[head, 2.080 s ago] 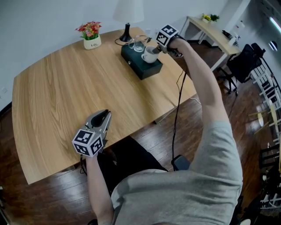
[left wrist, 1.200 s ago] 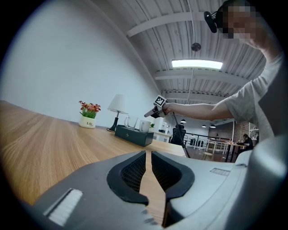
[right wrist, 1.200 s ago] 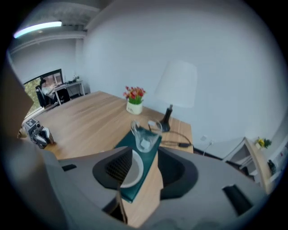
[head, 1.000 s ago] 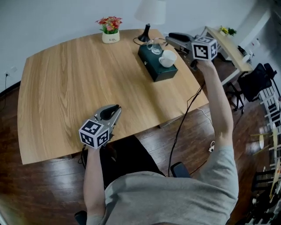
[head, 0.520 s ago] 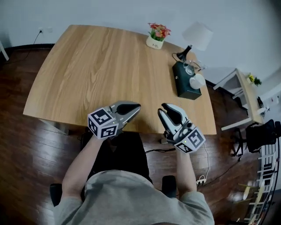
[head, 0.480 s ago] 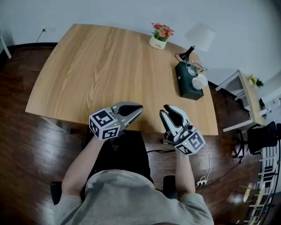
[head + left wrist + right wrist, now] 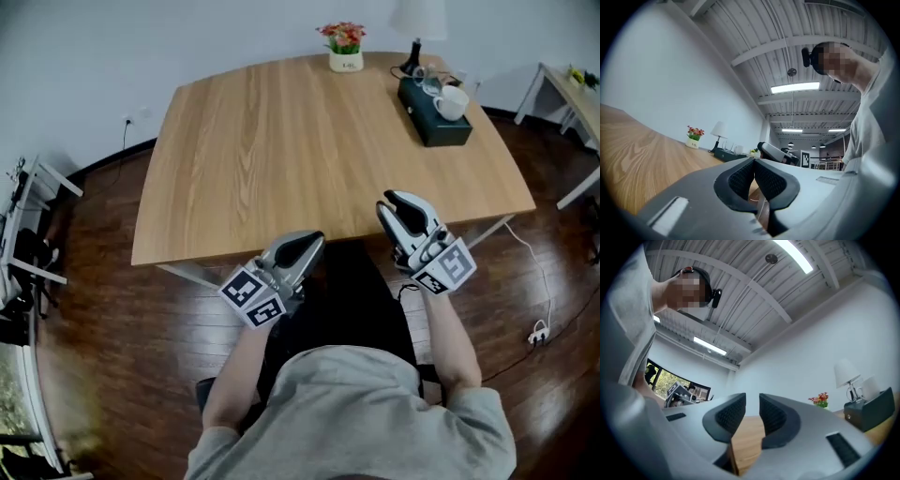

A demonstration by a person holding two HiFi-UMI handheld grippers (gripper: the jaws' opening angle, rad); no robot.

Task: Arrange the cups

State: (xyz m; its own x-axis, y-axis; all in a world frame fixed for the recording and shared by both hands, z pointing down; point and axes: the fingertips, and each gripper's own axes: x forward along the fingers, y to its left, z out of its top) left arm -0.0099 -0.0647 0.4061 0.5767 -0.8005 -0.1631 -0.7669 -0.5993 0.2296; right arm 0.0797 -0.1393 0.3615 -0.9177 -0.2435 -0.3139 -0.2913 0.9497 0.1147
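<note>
A white cup (image 7: 451,102) and a clear glass cup (image 7: 429,81) stand on a dark green box (image 7: 434,120) at the far right corner of the wooden table (image 7: 309,141). Both grippers hover off the table's near edge, far from the cups. My left gripper (image 7: 307,249) is shut, its pads touching with nothing between them (image 7: 753,164). A narrow gap separates the pads of my right gripper (image 7: 401,208), which is open and holds nothing (image 7: 752,405). In the right gripper view the box (image 7: 869,411) and white cup (image 7: 870,387) show far off at the right.
A small pot of flowers (image 7: 346,49) and a white lamp (image 7: 417,33) stand along the table's far edge beside the box. Dark wood floor surrounds the table. A side table (image 7: 572,89) is at the far right, and a white rack (image 7: 28,234) at the left.
My right gripper has come back from beside the box to the near edge. Both grippers now hang off the table's front. The cups on the box have not moved.
</note>
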